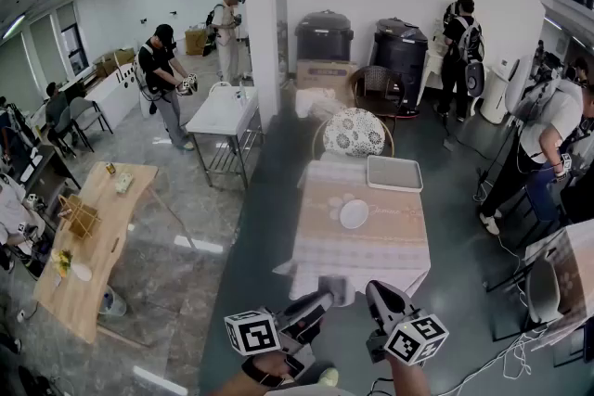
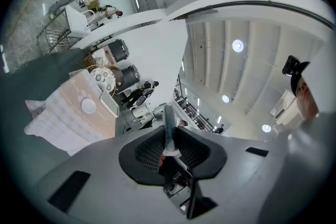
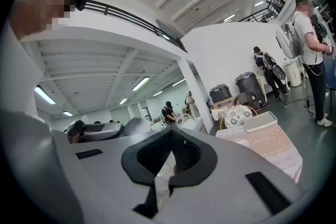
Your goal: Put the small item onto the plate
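Left gripper view — item [image 2: 169,124] between jaws

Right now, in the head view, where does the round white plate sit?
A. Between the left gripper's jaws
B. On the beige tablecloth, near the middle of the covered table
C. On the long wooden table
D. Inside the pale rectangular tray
B: the round white plate lies on the beige tablecloth, apart from the pale rectangular tray at the table's far right corner.
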Action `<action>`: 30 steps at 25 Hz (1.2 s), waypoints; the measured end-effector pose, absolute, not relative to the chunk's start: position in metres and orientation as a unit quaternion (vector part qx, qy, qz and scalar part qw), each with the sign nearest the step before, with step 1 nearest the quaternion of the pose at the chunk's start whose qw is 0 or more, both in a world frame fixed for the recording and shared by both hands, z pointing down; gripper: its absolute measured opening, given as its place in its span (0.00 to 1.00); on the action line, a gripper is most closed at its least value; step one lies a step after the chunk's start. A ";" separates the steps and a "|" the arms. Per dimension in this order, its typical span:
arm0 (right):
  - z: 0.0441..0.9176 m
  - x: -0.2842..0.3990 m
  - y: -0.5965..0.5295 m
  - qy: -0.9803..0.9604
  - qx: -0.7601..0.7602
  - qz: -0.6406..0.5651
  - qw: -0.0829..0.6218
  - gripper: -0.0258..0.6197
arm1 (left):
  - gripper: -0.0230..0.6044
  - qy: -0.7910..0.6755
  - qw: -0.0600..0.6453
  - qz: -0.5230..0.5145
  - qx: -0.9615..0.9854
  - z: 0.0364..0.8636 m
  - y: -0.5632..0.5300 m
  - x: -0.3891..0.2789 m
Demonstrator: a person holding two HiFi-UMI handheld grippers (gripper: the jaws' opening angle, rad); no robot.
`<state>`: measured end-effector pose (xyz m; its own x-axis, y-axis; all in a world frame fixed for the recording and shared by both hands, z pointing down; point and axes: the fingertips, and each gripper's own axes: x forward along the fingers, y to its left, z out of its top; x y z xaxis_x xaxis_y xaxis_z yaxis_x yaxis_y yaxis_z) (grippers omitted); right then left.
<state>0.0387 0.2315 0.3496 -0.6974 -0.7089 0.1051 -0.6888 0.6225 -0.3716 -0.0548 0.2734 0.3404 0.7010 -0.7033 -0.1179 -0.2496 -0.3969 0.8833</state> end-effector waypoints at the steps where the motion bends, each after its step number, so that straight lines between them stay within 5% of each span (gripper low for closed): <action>1: 0.348 0.040 0.232 0.901 -0.387 -0.195 0.025 0.06 | 0.16 -0.299 0.460 -0.245 0.799 0.339 0.274 -0.054; 30: 0.342 0.080 0.238 0.904 -0.377 -0.193 0.058 0.06 | 0.16 -0.317 0.460 -0.239 0.794 0.348 0.271 -0.019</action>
